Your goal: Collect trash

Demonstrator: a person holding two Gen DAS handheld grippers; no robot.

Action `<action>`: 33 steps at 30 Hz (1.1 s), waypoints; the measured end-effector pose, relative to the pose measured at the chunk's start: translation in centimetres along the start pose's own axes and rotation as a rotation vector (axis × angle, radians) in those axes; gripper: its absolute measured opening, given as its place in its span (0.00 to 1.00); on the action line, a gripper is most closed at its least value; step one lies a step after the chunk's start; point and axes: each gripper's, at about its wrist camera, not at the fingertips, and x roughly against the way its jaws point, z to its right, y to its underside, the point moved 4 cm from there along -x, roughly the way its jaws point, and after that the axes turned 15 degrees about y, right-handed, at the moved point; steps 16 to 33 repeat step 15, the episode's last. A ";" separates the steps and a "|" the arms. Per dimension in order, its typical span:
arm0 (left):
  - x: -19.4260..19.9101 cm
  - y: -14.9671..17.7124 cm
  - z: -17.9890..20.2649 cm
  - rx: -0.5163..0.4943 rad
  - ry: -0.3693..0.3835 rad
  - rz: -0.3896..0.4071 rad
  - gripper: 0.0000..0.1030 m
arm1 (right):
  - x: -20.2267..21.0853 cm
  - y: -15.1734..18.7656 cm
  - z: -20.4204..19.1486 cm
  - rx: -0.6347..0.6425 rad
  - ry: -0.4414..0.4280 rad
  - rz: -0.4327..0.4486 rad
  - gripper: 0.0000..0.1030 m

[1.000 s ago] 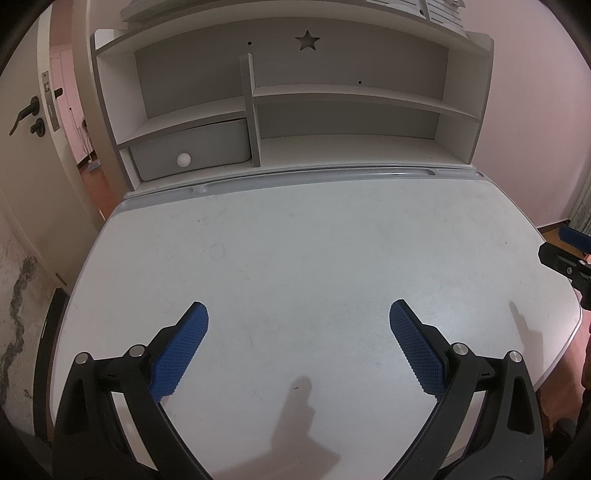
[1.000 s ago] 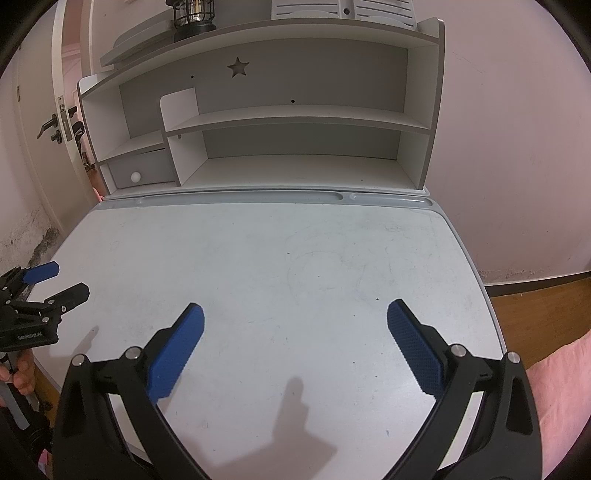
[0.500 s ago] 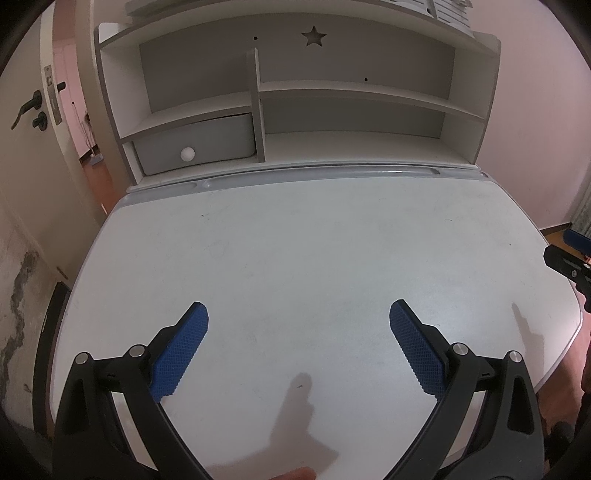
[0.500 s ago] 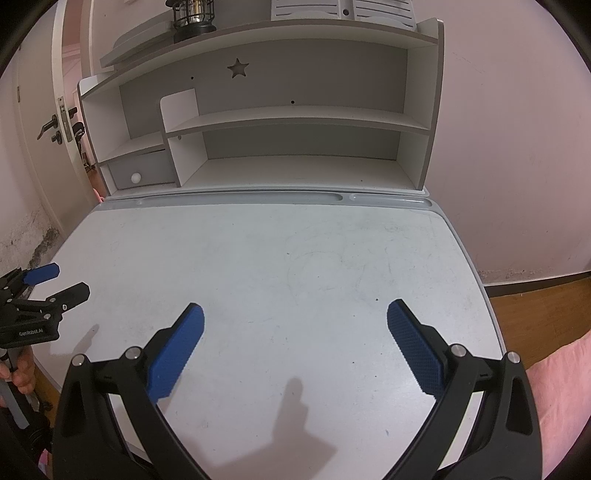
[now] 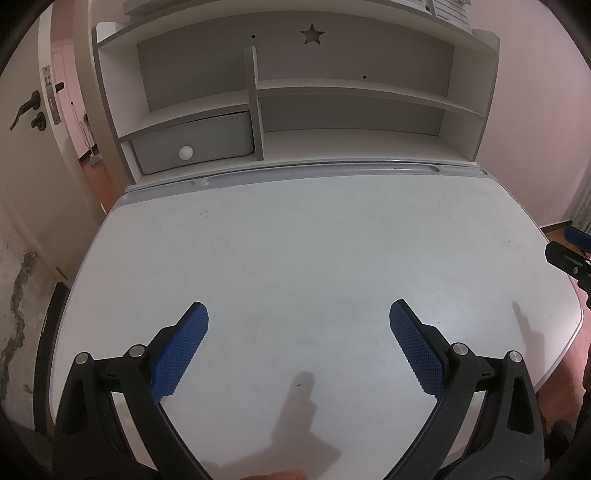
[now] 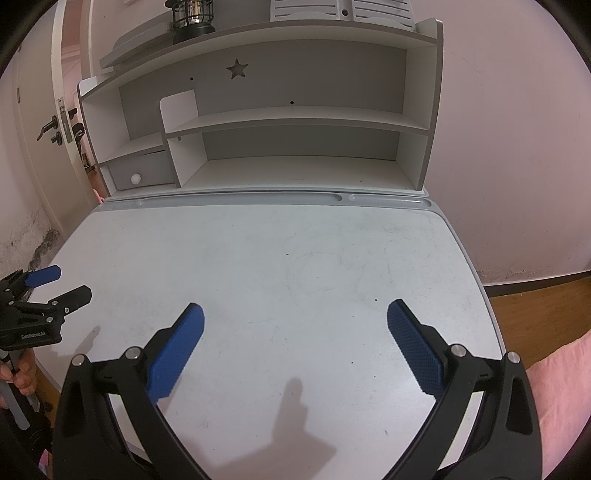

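No trash shows in either view. My left gripper (image 5: 298,332) is open and empty, held above the near part of the white desk top (image 5: 295,236). My right gripper (image 6: 295,332) is open and empty above the same desk top (image 6: 280,258). The left gripper also shows in the right wrist view (image 6: 55,288) at the desk's left edge, jaws apart. A tip of the right gripper shows in the left wrist view (image 5: 569,251) at the desk's right edge.
A white shelf hutch (image 6: 280,122) stands at the back of the desk, with a grey drawer (image 5: 192,142) with a round knob low on its left. A black lantern (image 6: 192,18) sits on top. A door (image 5: 33,122) is at the left, a wall (image 6: 517,147) at the right.
The left wrist view has shifted slightly, so the hutch sits a little more to the right and lower. The right gripper has hardly moved. Both stay open.
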 end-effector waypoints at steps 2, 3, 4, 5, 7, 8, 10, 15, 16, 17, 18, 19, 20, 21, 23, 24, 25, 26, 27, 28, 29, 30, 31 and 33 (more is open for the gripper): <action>0.0 0.0 0.1 -0.005 0.000 0.005 0.93 | 0.0 0.0 0.0 0.001 0.000 0.000 0.93; 0.1 0.0 0.2 -0.013 0.001 0.008 0.93 | 0.0 0.0 0.0 0.000 0.000 0.000 0.93; 0.1 0.0 0.3 -0.017 -0.001 0.009 0.93 | 0.0 0.0 0.0 0.000 0.000 0.000 0.93; 0.1 0.1 0.4 -0.020 -0.001 0.009 0.93 | 0.0 0.0 0.0 0.000 0.000 0.000 0.93; 0.1 0.1 0.4 -0.023 0.001 0.008 0.93 | 0.0 0.0 0.0 0.000 -0.001 0.000 0.93; 0.0 0.1 0.5 -0.021 0.002 0.005 0.93 | 0.0 0.0 0.0 0.000 -0.001 0.000 0.93; 0.0 0.1 0.3 -0.011 0.003 0.000 0.93 | 0.0 -0.1 0.0 0.001 -0.001 0.000 0.93; -0.1 0.1 0.0 0.006 0.005 -0.006 0.93 | 0.0 0.0 0.0 0.000 0.001 -0.002 0.93; -0.1 0.1 0.0 0.006 0.005 -0.006 0.93 | 0.0 0.0 0.0 0.000 0.001 -0.002 0.93; -0.1 0.1 0.0 0.006 0.005 -0.006 0.93 | 0.0 0.0 0.0 0.000 0.001 -0.002 0.93; -0.1 0.1 0.0 0.006 0.005 -0.006 0.93 | 0.0 0.0 0.0 0.000 0.001 -0.002 0.93; -0.1 0.1 0.0 0.006 0.005 -0.006 0.93 | 0.0 0.0 0.0 0.000 0.001 -0.002 0.93; -0.1 0.1 0.0 0.006 0.005 -0.006 0.93 | 0.0 0.0 0.0 0.000 0.001 -0.002 0.93; -0.1 0.1 0.0 0.006 0.005 -0.006 0.93 | 0.0 0.0 0.0 0.000 0.001 -0.002 0.93; -0.1 0.1 0.0 0.006 0.005 -0.006 0.93 | 0.0 0.0 0.0 0.000 0.001 -0.002 0.93; -0.1 0.1 0.0 0.006 0.005 -0.006 0.93 | 0.0 0.0 0.0 0.000 0.001 -0.002 0.93; -0.1 0.1 0.0 0.006 0.005 -0.006 0.93 | 0.0 0.0 0.0 0.000 0.001 -0.002 0.93; -0.1 0.1 0.0 0.006 0.005 -0.006 0.93 | 0.0 0.0 0.0 0.000 0.001 -0.002 0.93; -0.1 0.1 0.0 0.006 0.005 -0.006 0.93 | 0.0 0.0 0.0 0.000 0.001 -0.002 0.93; -0.1 0.1 0.0 0.006 0.005 -0.006 0.93 | 0.0 0.0 0.0 0.000 0.001 -0.002 0.93; -0.1 0.1 0.0 0.006 0.005 -0.006 0.93 | 0.0 0.0 0.0 0.000 0.001 -0.002 0.93; -0.1 0.1 0.0 0.006 0.005 -0.006 0.93 | 0.0 0.0 0.0 0.000 0.001 -0.002 0.93; -0.1 0.1 0.0 0.006 0.005 -0.006 0.93 | 0.0 0.0 0.0 0.000 0.001 -0.002 0.93; -0.1 0.1 0.0 0.006 0.005 -0.006 0.93 | 0.0 0.0 0.0 0.000 0.001 -0.002 0.93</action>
